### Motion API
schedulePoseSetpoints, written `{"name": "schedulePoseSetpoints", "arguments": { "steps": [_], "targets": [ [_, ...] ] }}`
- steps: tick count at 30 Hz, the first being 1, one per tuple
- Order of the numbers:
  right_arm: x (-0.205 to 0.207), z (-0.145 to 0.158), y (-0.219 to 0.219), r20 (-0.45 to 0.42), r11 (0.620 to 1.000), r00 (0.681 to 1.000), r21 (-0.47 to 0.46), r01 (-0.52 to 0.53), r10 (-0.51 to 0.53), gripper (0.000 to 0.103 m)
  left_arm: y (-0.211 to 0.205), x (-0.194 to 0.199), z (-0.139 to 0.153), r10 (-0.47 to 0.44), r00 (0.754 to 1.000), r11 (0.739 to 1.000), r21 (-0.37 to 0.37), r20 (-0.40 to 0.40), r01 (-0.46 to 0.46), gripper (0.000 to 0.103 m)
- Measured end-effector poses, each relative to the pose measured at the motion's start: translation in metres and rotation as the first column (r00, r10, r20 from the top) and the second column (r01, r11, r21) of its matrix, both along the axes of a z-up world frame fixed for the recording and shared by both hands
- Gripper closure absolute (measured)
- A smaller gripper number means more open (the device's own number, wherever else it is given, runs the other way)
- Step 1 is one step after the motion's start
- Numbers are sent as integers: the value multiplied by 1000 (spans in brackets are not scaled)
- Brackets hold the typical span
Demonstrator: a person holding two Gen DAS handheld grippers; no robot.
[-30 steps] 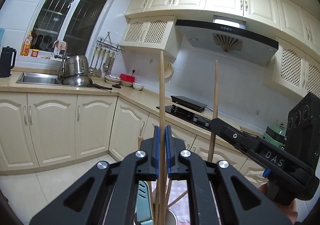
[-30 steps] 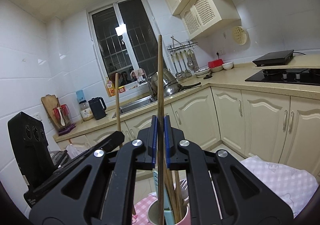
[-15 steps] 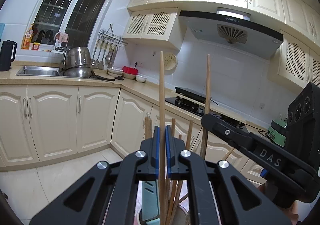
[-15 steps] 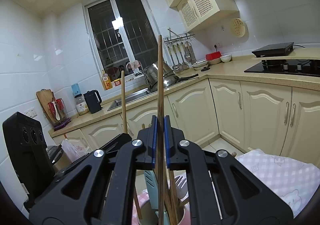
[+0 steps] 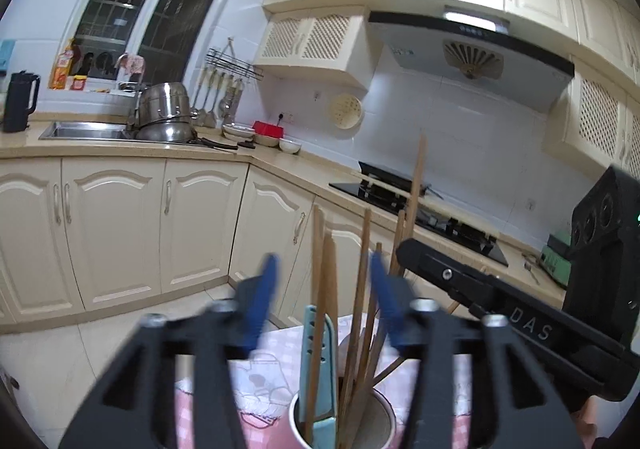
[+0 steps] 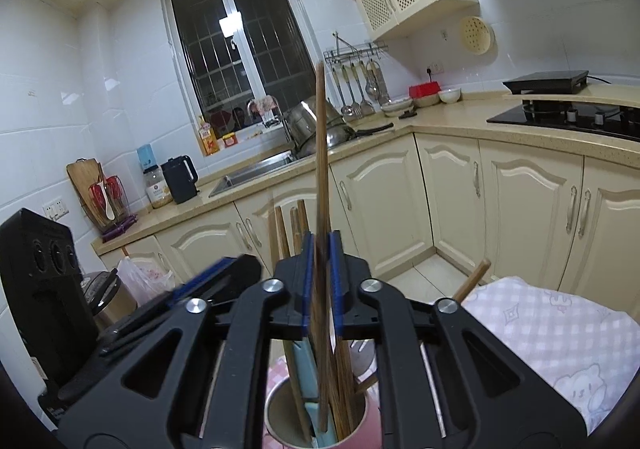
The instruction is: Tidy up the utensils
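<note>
Two tools point(image 5: 322, 289) point(image 6: 320, 273), one holder point(image 6: 280, 413)

Chopsticks point(image 6: 320, 177) are brown wood, matt; the cup point(image 5: 298, 421) holding them looks smooth, pink outside, pale inside; cloth point(image 6: 560, 333) is soft pink-checked fabric; gripper frames matt black plastic with blue pads point(image 5: 260, 297); pots point(image 5: 164, 105) shiny steel; cabinets point(image 5: 112, 225) cream, satin.

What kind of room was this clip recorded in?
A home kitchen, most likely: a sink set in the counter with steel pots beside it, a gas hob under a range hood, and cream cabinets all round.
</note>
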State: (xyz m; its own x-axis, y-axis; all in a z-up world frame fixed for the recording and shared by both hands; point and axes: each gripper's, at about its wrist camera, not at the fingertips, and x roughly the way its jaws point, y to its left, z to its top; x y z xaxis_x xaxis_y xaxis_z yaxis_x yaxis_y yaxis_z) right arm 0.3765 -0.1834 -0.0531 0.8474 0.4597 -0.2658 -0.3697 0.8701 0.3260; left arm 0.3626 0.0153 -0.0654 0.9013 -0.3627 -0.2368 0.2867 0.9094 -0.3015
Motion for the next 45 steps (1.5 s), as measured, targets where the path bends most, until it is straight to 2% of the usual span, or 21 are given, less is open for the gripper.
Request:
{"name": "schedulePoseSetpoints", "arguments": {
  "steps": [1,2,3,5,6,7,9,12,18,28,38,45],
  "targets": [
    [-3,2,-4,1,1000,1000,10,23,-23,58,4,-3,2,7,1000,1000,-8,3,-7,48],
    [-4,3,-7,6,999,1000,21,28,-28,38,8,-7,4,13,1000,1000,-12,2,-13,43],
    [-8,5,-11,13,999,1000,32,28,-28,31,11,-10,6,24,1000,1000,-11,-2,-24,29],
    [-13,11,-14,22,999,999,26,36,-36,25,18,-19,12,50,999,999,-15,8,-50,19],
    [-18,14,-15,31,999,999,27,42,-43,16,21,-24,15,53,998,998,-14,14,-53,17],
    [-23,18,-17,41,998,998,29,50,-51,12,23,-30,20,57,998,998,-6,15,-57,12],
    [-31,25,-21,54,998,996,31,63,-64,7,26,-40,27,72,997,997,5,23,-72,11],
    [-44,34,-29,56,996,995,47,75,-78,6,26,-60,39,92,995,995,37,37,-93,6],
    [-81,48,-44,32,993,992,15,119,-119,6,23,-102,60,140,989,984,102,55,-146,5],
    [-155,40,-61,-50,987,987,-51,150,-152,6,4,-179,80,243,969,937,246,56,-249,5],
    [-228,30,-60,-56,975,977,-96,198,-204,6,-9,-253,78,250,967,925,283,50,-254,4],
    [-282,36,-42,-2,955,972,-187,230,-234,6,-11,-308,83,249,966,924,281,70,-258,4]
  ]
}}
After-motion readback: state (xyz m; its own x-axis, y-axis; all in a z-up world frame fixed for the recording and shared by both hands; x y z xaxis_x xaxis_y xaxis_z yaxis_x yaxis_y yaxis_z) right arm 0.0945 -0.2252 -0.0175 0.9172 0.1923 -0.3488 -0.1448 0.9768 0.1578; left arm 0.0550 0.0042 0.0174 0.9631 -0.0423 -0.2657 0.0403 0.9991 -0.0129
